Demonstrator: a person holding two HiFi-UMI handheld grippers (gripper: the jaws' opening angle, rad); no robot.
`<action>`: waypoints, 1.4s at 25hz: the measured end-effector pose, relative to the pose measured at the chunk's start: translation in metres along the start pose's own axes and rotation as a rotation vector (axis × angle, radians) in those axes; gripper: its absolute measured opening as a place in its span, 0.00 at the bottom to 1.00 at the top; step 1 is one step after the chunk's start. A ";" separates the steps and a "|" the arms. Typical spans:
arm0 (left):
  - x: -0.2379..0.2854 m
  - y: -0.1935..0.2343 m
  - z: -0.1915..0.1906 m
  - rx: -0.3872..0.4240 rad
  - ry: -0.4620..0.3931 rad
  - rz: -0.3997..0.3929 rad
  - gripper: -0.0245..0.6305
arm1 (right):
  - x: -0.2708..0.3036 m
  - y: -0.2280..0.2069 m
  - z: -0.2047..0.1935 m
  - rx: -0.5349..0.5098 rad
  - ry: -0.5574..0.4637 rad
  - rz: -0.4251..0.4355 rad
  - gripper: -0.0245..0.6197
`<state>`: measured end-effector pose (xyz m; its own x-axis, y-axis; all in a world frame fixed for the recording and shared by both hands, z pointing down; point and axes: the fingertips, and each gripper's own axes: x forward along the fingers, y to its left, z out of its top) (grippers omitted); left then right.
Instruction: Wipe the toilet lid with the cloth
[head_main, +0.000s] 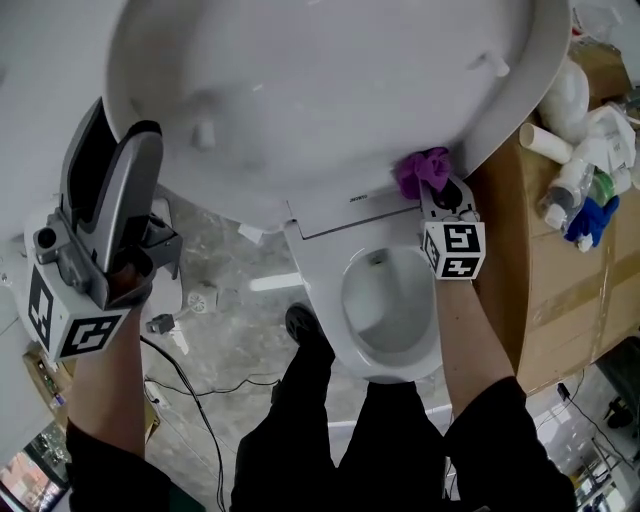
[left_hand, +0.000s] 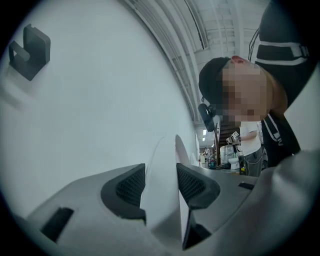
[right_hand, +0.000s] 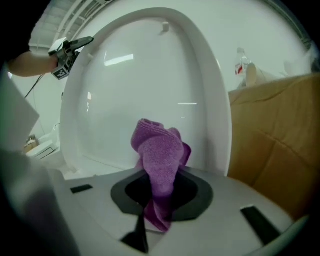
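Over grey floor, the left gripper clamps the raised lid by its 9 o'clock rim, evidently to steady it, while the right gripper pinches the purple cloth at the lid's 5 o'clock edge, apparently positioned for wiping.

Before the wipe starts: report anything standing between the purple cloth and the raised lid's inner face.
Nothing visible does. The right gripper holds the cloth just before the bare lower part of the toilet lid. The left gripper clamps its rim, off to the side.
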<state>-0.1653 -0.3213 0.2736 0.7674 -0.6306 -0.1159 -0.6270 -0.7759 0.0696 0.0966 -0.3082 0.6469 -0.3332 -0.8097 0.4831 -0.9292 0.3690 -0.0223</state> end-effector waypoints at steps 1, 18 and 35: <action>-0.002 0.000 0.000 0.000 0.006 0.008 0.34 | -0.006 0.004 0.005 0.000 -0.004 0.006 0.15; -0.030 -0.068 -0.003 -0.083 0.173 -0.141 0.35 | -0.234 0.141 0.190 0.010 -0.182 0.176 0.15; -0.116 -0.238 -0.057 -0.194 0.555 -0.516 0.31 | -0.451 0.222 0.263 -0.100 -0.132 0.150 0.15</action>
<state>-0.0971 -0.0646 0.3266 0.9423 -0.0672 0.3280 -0.1776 -0.9309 0.3193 -0.0016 0.0186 0.1943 -0.4905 -0.7926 0.3622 -0.8493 0.5280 0.0052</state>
